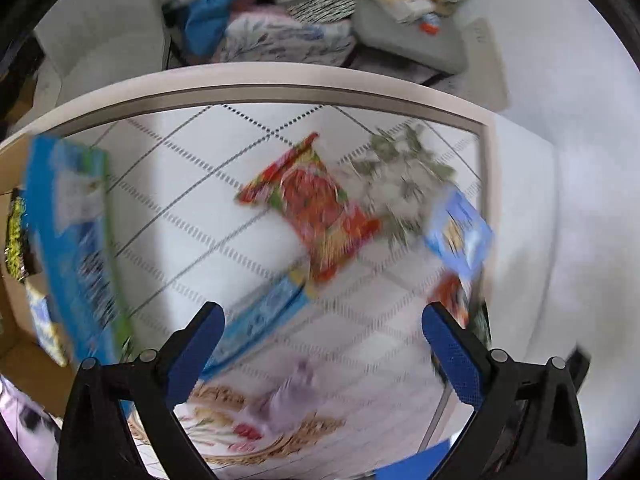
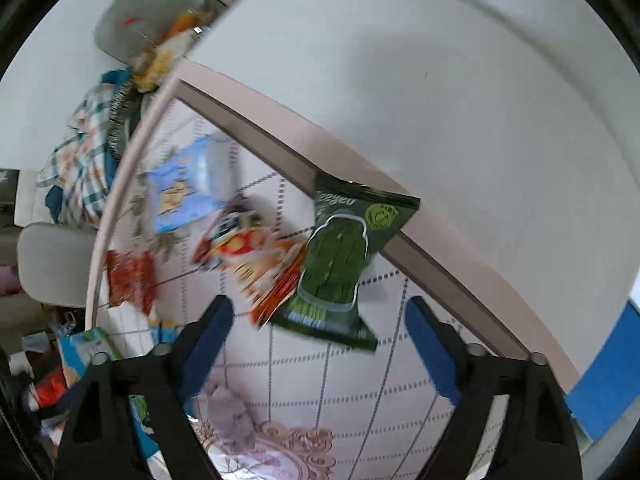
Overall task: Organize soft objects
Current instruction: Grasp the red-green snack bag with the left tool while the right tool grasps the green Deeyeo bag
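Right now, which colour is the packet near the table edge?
Dark green packet, clearest in the right wrist view.

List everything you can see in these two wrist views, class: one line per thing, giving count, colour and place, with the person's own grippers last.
green snack bag: one, dark green, on the table by its far edge, ahead of the right gripper.
red snack bag: one, red and yellow, mid-table.
light blue packet: one, blue, at the table's right edge in the left view.
orange-red packet: one, beside the green bag, blurred.
purple plush: one, lilac, near side of the table.
tablecloth: one, white with a grey diamond grid.
chair cushions: grey, beyond the table.
left gripper: blue pads, open, empty.
right gripper: blue pads, open, empty.
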{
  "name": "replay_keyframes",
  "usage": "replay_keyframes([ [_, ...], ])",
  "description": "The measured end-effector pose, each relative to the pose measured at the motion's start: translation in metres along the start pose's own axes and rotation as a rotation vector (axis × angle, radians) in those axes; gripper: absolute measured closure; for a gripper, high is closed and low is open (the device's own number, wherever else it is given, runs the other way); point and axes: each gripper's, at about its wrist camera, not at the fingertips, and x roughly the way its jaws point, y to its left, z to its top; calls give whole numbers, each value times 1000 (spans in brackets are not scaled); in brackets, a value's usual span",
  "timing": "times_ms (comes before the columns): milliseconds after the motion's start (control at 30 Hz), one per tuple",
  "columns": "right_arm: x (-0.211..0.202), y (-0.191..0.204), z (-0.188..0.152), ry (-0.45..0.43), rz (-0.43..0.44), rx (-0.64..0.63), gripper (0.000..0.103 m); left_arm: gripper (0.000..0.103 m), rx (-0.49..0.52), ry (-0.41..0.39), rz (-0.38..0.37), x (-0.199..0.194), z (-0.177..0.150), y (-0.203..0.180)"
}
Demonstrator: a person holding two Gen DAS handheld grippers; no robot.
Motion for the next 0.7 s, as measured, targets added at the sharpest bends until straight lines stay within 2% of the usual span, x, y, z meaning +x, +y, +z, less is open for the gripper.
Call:
replay_keyframes([
  [133, 25, 4, 9, 43, 8, 7, 17, 2, -73, 71, 81, 45, 40, 1],
  [233, 38, 5, 13, 63, 9, 8, 17, 2, -102, 107, 129, 70, 55, 4],
  [300, 46, 5, 19, 76, 16, 13, 17, 2, -100, 130, 195, 86, 62, 3],
  [400, 55, 5, 22, 91, 18, 19, 17, 2, -75, 147, 244, 102, 67, -1],
  [567, 65, 6, 25, 110, 3, -2, 17, 2, -14, 118, 272, 107, 63, -8],
  [600, 68, 8, 25, 115, 0, -8, 19, 5, 15, 105, 284, 105, 60, -10],
  [667, 73, 9, 26, 126, -6, -16, 26, 17, 88, 61, 295, 100, 51, -18],
  [700, 75, 9, 25, 128, -7, -17, 27, 30, 121, 47, 298, 97, 47, -22],
])
